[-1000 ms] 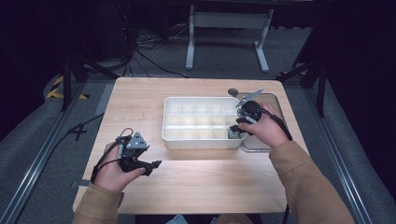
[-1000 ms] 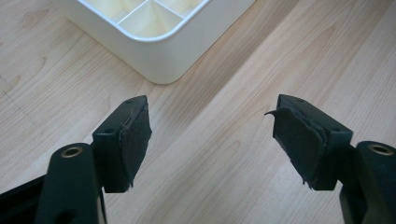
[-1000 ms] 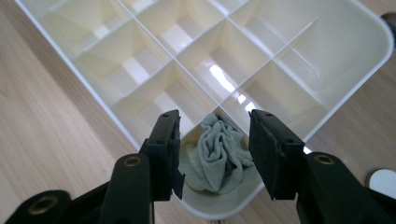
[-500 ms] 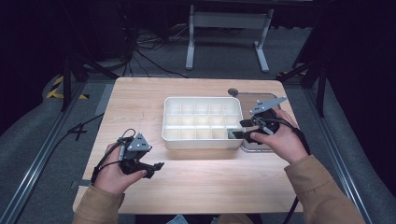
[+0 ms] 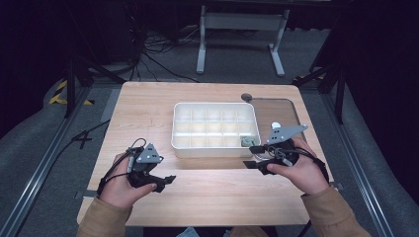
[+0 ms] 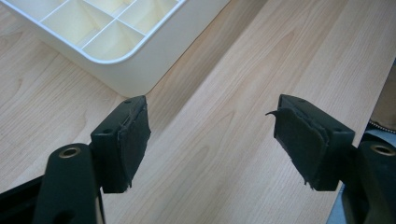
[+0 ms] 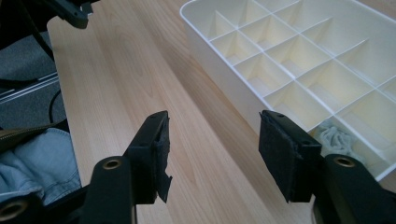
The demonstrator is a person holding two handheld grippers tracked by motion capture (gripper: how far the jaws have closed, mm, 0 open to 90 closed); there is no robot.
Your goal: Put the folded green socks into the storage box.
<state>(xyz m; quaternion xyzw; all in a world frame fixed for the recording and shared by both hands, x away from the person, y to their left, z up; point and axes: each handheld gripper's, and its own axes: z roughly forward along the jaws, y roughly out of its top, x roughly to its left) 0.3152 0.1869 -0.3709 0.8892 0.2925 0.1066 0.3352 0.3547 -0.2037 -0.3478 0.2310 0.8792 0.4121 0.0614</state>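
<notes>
Grey part (image 5: 245,141) is left in the divided tray's (image 5: 197,149) near-right corner compartment; right tongs (image 5: 253,157), jaws just opened and empty, are pulled clear. Left tongs (image 5: 167,181) are held spread, idle, near the surface's (image 5: 148,111) front-left.

A lab: wooden table (image 5: 148,113) on dark carpet, floor cables (image 5: 153,54), metal stand (image 5: 242,29).

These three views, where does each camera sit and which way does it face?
High view: above the person's side, facing forward and down on the table; both hands and sleeves show.
Left gripper view: on the left gripper, facing the tray corner.
Right gripper view: on the right gripper, facing across the tray's compartments.
All three show the tray.
</notes>
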